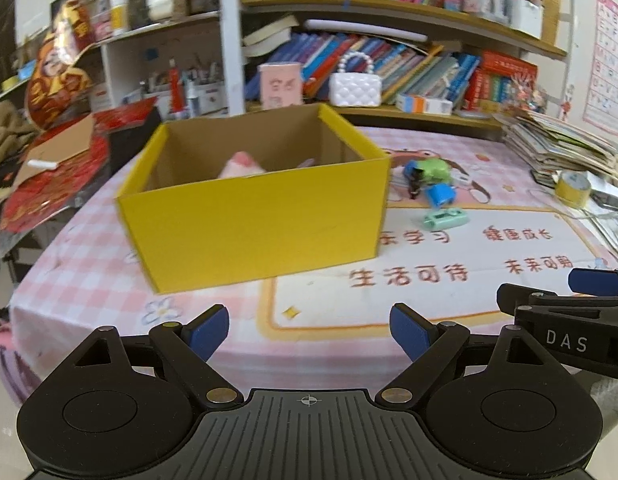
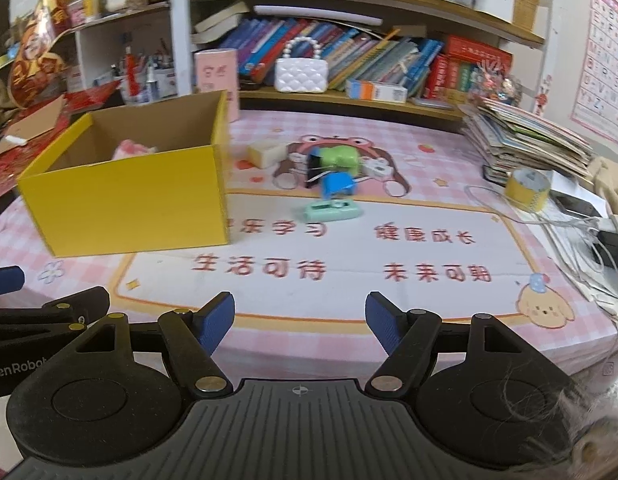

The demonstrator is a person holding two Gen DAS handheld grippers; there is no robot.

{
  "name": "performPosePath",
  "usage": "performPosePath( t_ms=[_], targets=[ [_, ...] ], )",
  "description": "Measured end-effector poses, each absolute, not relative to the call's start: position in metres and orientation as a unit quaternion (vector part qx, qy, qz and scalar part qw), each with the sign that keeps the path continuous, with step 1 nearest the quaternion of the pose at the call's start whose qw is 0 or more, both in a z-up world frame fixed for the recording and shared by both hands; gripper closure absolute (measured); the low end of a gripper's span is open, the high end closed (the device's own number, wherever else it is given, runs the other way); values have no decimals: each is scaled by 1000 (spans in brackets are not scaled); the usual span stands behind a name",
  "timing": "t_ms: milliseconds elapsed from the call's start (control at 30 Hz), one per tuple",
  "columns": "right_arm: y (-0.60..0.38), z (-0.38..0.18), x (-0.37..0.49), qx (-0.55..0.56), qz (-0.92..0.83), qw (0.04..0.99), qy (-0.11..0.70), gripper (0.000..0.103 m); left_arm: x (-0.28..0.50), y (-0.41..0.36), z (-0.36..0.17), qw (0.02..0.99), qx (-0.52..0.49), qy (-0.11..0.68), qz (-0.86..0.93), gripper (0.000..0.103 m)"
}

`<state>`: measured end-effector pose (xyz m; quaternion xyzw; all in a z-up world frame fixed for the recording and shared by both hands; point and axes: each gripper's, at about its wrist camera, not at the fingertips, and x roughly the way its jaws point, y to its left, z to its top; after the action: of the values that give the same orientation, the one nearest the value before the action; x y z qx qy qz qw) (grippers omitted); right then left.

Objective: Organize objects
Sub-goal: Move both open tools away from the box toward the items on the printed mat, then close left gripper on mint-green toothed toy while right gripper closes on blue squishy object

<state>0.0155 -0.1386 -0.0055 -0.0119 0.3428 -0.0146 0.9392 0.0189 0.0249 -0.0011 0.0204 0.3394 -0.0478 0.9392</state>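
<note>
The worktop [image 2: 449,304] stretches ahead of both claws. A yellow cardboard box [image 1: 253,220] sits just beyond the left claw [image 1: 309,332], holding a pink item [image 1: 241,166]. Farther ahead of the right claw [image 2: 299,318] cluster green [image 2: 339,160], blue [image 2: 337,185] and mint [image 2: 333,211] small objects. Both claws gape wide, holding nothing.
</note>
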Motion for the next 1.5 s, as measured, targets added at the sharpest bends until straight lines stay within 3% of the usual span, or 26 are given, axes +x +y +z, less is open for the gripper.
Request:
performPosePath(
  t_ms=[700, 1500],
  targets=[
    [-263, -9, 103, 8, -47, 926, 374, 31, 110, -102, -10, 926, 32, 365, -88, 13],
    [-328, -14, 199, 57, 27, 928, 367, 31, 175, -158, -22, 920, 30, 390, -28, 13]
  ],
)
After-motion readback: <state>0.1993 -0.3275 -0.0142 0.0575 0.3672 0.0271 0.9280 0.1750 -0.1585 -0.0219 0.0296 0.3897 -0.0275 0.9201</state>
